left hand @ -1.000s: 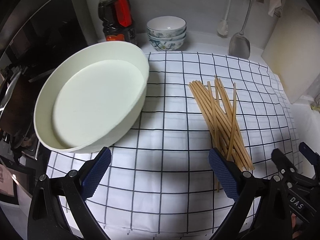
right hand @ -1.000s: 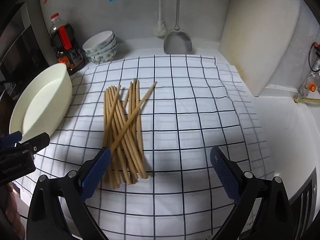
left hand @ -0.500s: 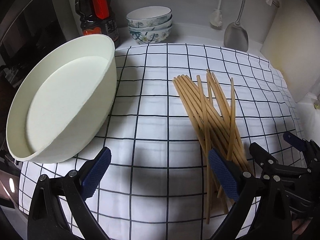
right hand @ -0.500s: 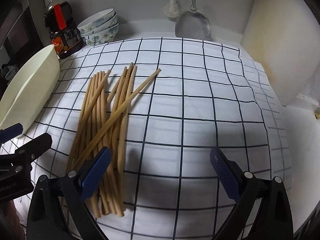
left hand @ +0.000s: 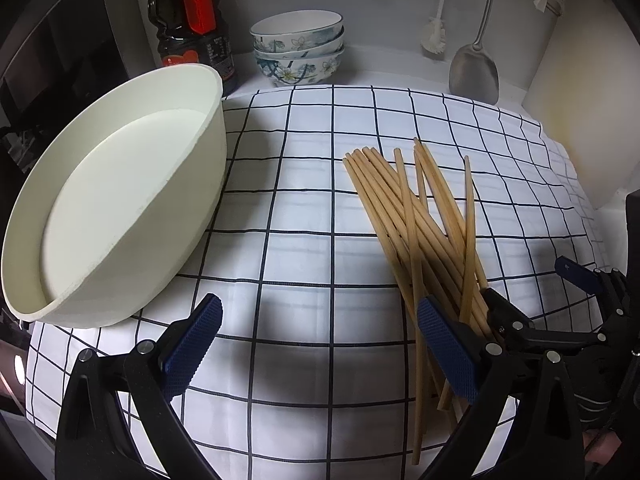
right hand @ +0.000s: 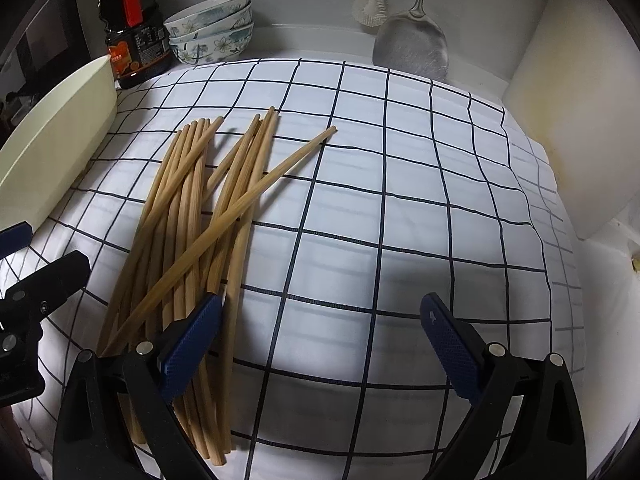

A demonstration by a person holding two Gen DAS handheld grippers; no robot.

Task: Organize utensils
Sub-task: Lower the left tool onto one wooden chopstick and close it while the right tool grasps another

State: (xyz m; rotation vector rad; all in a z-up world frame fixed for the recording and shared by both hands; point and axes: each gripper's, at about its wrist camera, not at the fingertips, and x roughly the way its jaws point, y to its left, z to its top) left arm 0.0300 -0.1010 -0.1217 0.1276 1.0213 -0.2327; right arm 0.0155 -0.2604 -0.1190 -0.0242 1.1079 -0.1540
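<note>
Several wooden chopsticks [left hand: 424,224] lie in a loose crossed pile on the checked cloth [left hand: 304,208]; the right wrist view shows the same chopsticks [right hand: 200,216] left of centre. My left gripper [left hand: 320,332] is open, low over the cloth, its right finger over the pile's near ends. My right gripper [right hand: 320,332] is open too, its left finger over the pile's near right side. Neither holds anything. A big cream oval basin [left hand: 116,216] sits at the left, empty.
At the back stand a dark sauce bottle [left hand: 192,20], stacked floral bowls [left hand: 298,50], a hanging metal spatula [left hand: 474,68] and a brush. A pale cutting board [right hand: 580,92] leans at the right. The other gripper shows at each view's edge.
Both grippers have come forward and lower toward the chopsticks, which now look larger and closer. Each stays open. The chopsticks and basin have not shifted on the cloth.
</note>
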